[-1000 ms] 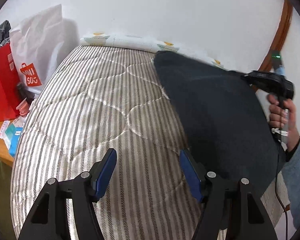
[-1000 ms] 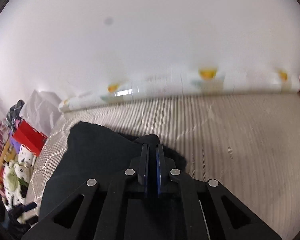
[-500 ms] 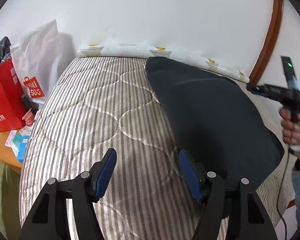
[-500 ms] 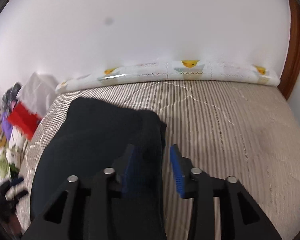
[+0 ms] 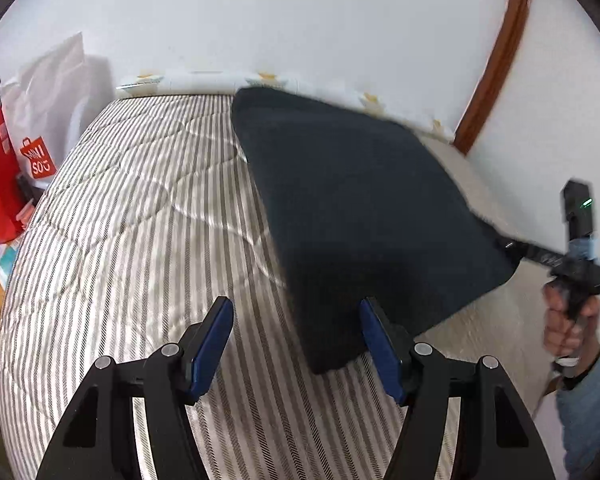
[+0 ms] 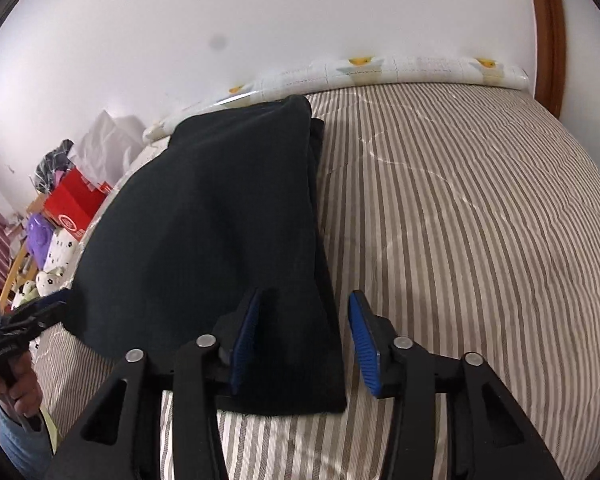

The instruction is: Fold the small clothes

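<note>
A dark folded garment [image 5: 360, 208] lies flat on the striped mattress [image 5: 140, 220]. My left gripper [image 5: 296, 308] hovers open over the garment's near corner, with its right finger at the cloth's edge and nothing pressed between its pads. In the right wrist view, the garment [image 6: 220, 220] stretches away toward the wall. My right gripper [image 6: 306, 294] stands open over the garment's near right corner; the cloth lies between the fingers and the right pad is apart from it. The right gripper [image 5: 512, 248] also shows at the garment's far right corner, and the left gripper [image 6: 40, 312] appears at the garment's left edge.
A white wall and a rolled mat [image 6: 380, 70] with yellow prints border the mattress at the back. Red and white shopping bags [image 5: 32, 152] and clutter stand beside the bed on the left. A brown wooden frame [image 5: 496, 60] rises on the right. Bare mattress [image 6: 480, 220] spreads to the garment's right.
My right gripper opened, let go of the dark garment and drew back toward its near edge. The garment's raised fold has settled flat. The left gripper shifted sideways, still open.
</note>
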A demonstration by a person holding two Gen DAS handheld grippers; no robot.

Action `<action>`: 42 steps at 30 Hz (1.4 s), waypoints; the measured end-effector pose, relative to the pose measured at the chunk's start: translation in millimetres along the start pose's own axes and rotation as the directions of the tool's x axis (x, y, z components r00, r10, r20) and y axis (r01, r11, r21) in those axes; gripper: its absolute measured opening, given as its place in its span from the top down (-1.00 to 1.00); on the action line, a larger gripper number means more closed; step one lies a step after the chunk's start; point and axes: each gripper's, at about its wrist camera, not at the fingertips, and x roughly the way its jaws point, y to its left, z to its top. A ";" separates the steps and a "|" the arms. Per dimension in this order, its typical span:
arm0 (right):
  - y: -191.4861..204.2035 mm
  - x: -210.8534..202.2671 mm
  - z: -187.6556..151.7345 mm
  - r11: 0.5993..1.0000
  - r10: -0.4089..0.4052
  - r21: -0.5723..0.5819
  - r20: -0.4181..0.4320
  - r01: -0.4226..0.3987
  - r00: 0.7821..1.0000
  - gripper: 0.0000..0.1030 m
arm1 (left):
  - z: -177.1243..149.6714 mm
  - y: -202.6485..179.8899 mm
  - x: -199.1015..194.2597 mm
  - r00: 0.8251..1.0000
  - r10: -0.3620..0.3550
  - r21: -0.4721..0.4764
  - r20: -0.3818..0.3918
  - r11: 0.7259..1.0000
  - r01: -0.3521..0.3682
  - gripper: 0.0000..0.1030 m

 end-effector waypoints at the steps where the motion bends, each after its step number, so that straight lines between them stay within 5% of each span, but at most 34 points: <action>1: -0.1 -3.8 -3.1 1.000 -0.002 0.002 0.006 0.002 1.000 0.19 | -2.3 -2.5 1.1 1.000 0.023 0.010 0.000 1.000 -0.023 -0.23; 11: -0.8 -56.0 -47.3 0.996 -0.028 -0.077 0.060 0.032 0.998 0.18 | -30.0 -6.4 -15.5 0.999 0.048 0.055 -0.018 0.997 -0.047 -0.23; 21: 11.4 -13.9 -38.6 1.000 -0.020 -0.010 0.084 0.021 0.996 0.18 | -22.3 -23.7 3.8 0.997 0.056 0.042 0.047 0.997 -0.058 -0.20; 25: 13.1 3.2 -29.3 0.999 0.009 0.031 0.075 -0.011 0.997 0.19 | -21.0 -26.2 10.1 0.998 0.046 0.025 0.046 0.999 -0.047 -0.02; 29: 14.7 7.6 -22.4 0.999 0.016 0.037 0.097 -0.020 0.995 0.71 | -19.0 -25.4 21.6 0.996 0.082 -0.008 0.042 0.997 -0.082 0.49; 31: 17.7 2.7 -19.6 1.000 -0.009 0.001 0.139 0.009 0.990 0.78 | -16.6 -22.8 24.3 0.996 0.075 -0.036 0.056 0.997 -0.073 0.63; 35: 7.9 -5.1 -14.2 0.998 -0.059 0.044 0.207 0.051 0.976 0.80 | -8.6 -38.5 30.8 0.996 0.058 -0.002 0.065 0.998 -0.058 0.65; 42: -48.2 -5.6 4.9 0.982 -0.117 0.171 0.188 0.085 0.975 0.79 | 20.1 -73.9 57.9 0.999 0.018 0.026 0.040 0.999 -0.019 0.65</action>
